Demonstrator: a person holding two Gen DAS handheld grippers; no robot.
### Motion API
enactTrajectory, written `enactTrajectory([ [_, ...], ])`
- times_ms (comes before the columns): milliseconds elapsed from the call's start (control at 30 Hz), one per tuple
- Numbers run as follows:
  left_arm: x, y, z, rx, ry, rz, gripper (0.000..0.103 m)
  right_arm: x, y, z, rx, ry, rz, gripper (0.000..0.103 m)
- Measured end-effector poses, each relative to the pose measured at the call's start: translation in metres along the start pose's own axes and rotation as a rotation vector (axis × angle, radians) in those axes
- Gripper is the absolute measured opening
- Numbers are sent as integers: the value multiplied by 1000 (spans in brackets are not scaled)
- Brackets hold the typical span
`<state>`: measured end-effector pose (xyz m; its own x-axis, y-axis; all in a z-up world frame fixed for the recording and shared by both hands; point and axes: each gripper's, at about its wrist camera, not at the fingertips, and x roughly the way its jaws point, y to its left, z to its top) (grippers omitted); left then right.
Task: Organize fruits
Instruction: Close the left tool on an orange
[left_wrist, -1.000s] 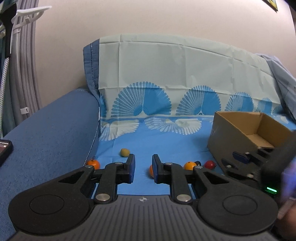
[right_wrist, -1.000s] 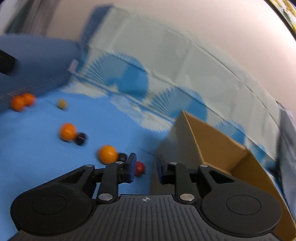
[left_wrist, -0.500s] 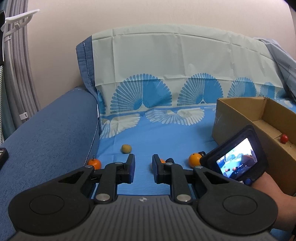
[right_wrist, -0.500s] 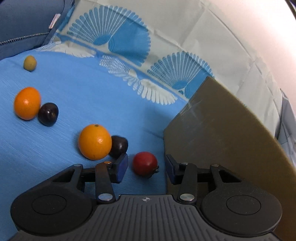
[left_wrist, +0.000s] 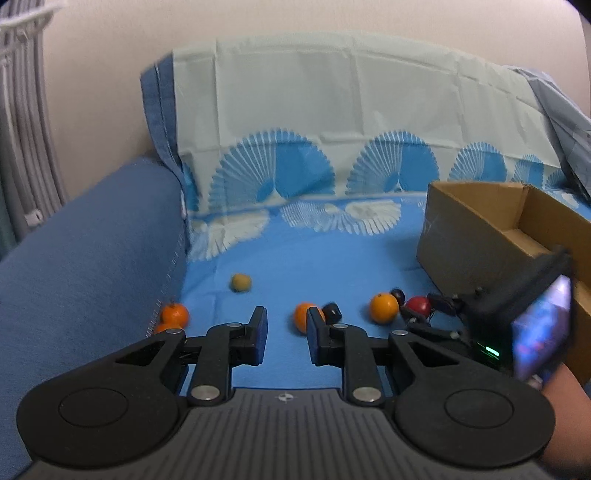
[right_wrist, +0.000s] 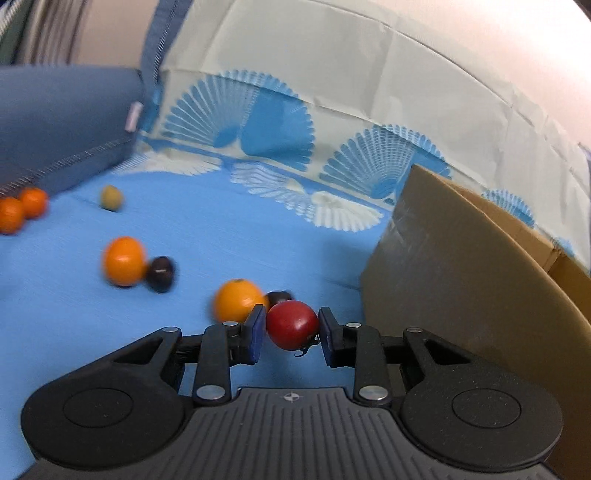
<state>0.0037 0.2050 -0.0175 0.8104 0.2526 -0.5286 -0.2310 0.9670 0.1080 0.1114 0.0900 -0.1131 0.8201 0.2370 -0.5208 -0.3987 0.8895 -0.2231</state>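
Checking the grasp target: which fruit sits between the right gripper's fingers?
The red fruit, the only red one, beside the cardboard box; the right gripper is closing around it.

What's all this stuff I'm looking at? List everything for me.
oranges: four, orange; two mid-cloth, two by the armrest
dark fruits: two, near black; each beside an orange
olive fruit: one, dull yellow-green; alone, farther back
red fruit: one, red; between the right gripper's fingers
cardboard box: one, brown; right side, open top
cloth: one, blue with fan pattern; covers seat and backrest
armrest: one, blue; left
left gripper: black, jaws slightly apart, empty
right gripper: black, jaws closing, pads against the red fruit
forearm: one; behind the right gripper
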Motion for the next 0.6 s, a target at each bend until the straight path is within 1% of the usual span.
enactTrajectory([
  [67,10,4,1,-48,16,-7,25,-12,0,-5,12,1,40,32],
  [133,21,5,2,-78,26,-13,25,-20,0,-9,10,9,53,32],
  [267,44,-2,4,-89,45,-39,25,-29,-4,-14,23,9,89,32],
  [333,57,-7,4,-122,51,-61,28,-28,-7,-18,40,40,148,32],
  [367,64,-9,2,-148,60,-66,29,-27,-9,-20,41,46,162,36],
  [400,71,-11,0,-175,69,-60,30,-26,-10,-23,34,50,166,44],
  [433,78,-13,-1,-203,68,-31,30,-24,-10,-25,27,61,169,48],
  [467,83,-13,-2,-225,66,-15,30,-22,-11,-27,25,72,176,49],
  [500,88,-13,-3,-251,67,-6,34,-21,-13,-29,32,73,184,50],
  [533,94,-13,-3,-273,71,6,42,-21,-15,-29,44,71,192,51],
  [600,104,-9,-2,-314,75,32,48,-19,-17,-29,46,70,202,51],
])
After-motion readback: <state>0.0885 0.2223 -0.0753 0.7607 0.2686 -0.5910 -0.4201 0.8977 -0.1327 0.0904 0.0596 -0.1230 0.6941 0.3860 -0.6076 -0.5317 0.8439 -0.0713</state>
